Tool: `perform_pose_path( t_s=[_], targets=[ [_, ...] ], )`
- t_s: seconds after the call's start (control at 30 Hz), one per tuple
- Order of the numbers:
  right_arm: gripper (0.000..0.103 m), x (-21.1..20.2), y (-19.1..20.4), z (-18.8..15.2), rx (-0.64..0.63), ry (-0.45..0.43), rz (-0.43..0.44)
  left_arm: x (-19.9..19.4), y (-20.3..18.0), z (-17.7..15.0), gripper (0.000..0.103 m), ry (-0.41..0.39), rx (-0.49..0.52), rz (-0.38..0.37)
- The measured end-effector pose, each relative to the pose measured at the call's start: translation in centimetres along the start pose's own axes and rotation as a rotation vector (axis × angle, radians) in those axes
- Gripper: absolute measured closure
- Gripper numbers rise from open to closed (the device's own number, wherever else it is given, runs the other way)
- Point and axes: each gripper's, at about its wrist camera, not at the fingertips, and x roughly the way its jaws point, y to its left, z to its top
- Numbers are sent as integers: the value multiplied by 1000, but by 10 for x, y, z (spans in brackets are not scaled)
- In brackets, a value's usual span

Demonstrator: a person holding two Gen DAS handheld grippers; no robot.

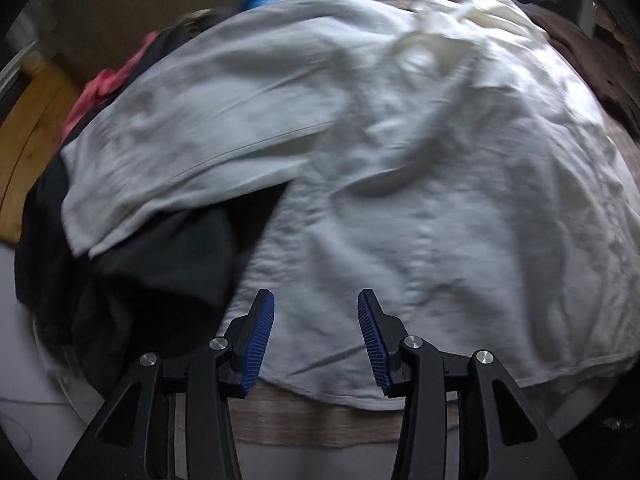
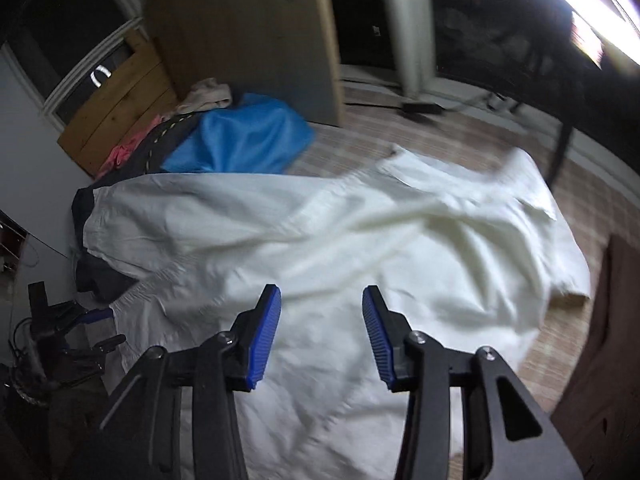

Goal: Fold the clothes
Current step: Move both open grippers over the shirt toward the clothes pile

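A white shirt lies spread and wrinkled over the bed, one sleeve thrown out to the left over dark clothes. My left gripper hovers above the shirt's near hem, open, nothing between its blue pads. In the right wrist view the same white shirt fills the middle. My right gripper is above the shirt, open and empty. The left gripper shows at the far left edge of that view, beside the shirt's hem.
A pile of clothes sits left of the shirt: a dark garment, a pink one and a blue one. A wooden board and a tall panel stand behind. The striped bed cover shows at the right.
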Motion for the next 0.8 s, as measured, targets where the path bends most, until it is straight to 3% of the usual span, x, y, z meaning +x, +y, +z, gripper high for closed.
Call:
perform_pose_path(
  t_s=[0.17, 0.4, 0.67, 0.73, 0.8],
  targets=[
    [61, 27, 30, 24, 61, 86, 38, 11, 30, -17, 60, -20, -16, 30],
    [61, 81, 57, 32, 219, 271, 42, 42, 45, -25, 60, -12, 33, -25],
    [61, 124, 47, 29, 393, 321, -89, 62, 54, -21, 60, -37, 72, -121],
    [61, 119, 53, 21, 366, 334, -72, 61, 54, -24, 60, -40, 78, -129],
    [61, 86, 62, 5, 288, 287, -39, 53, 52, -32, 60, -62, 91, -145]
  ],
)
